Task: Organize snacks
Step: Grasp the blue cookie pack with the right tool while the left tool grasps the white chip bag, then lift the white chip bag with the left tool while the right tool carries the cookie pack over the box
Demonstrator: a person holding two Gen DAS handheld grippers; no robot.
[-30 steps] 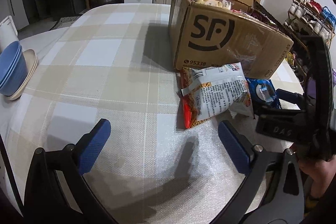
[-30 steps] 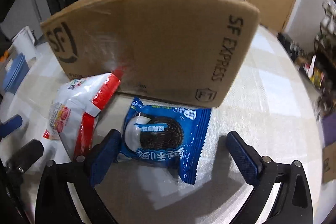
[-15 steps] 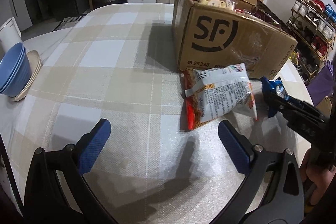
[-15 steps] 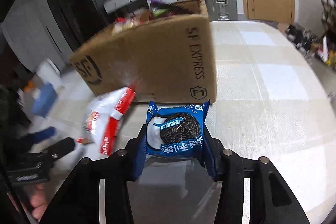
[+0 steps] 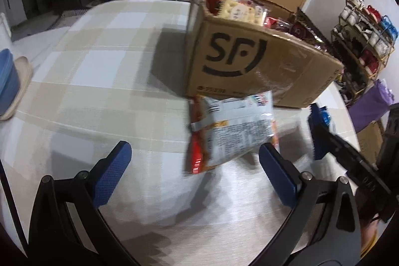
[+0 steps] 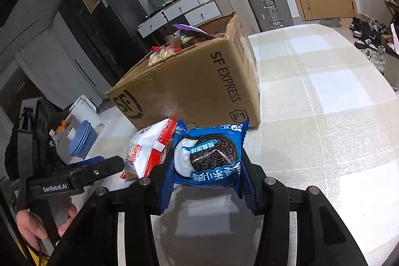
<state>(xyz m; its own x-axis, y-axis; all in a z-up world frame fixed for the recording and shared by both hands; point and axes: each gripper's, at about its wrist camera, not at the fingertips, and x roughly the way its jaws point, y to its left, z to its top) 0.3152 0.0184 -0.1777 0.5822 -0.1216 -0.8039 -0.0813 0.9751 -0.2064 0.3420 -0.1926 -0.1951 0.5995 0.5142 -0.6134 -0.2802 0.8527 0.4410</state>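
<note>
Blue cookie packet (image 6: 208, 161) is clamped between the narrowed jaws of the right gripper (image 6: 207, 181), lifted just in front of the cardboard box (image 6: 197, 86). Its slippery wrapper could slide out if tilted. Left gripper (image 5: 192, 173) stands wide open and empty, near the white snack bag (image 5: 232, 131) lying against the box.

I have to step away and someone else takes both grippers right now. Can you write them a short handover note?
Right gripper: shut on the blue cookie pack, lifted off the table.
Left gripper: open, empty, above the table just short of the red and white snack bag.
Cardboard box: on the table, open top, already holding many snacks.
Done: cookie pack picked up.
Left: put it in the box, then likely the snack bag lying against the box's front.
</note>
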